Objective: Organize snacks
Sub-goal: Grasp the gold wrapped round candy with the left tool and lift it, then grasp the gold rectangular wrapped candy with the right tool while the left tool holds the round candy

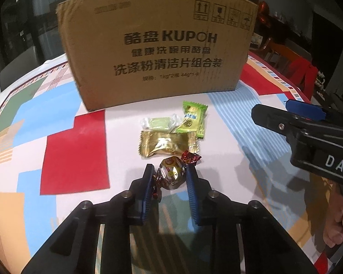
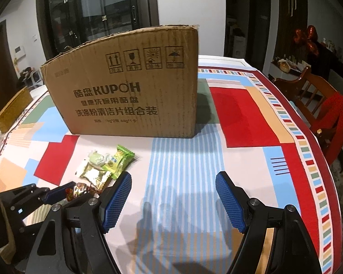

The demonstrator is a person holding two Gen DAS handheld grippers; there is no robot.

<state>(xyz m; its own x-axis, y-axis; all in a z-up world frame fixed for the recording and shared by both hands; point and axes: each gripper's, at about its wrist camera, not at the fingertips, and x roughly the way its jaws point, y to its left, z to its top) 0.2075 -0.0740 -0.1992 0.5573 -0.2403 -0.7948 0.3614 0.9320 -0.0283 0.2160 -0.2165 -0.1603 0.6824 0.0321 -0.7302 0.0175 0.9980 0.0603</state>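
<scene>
Bright overhead light on my tablecloth (image 2: 183, 159), soft claw shadows at 6 o'clock, dim room behind, fisheye bending edges.

A patterned cloth of red, blue, green and tan blocks covers the tabletop (image 2: 247, 118). Behind it, at upper left of the right wrist view, stands a dark-framed glass door (image 2: 98, 11) in a pale wall (image 2: 189, 0). At the right edge sits a wooden chair (image 2: 308, 91) draped in red fabric (image 2: 338, 111).
</scene>
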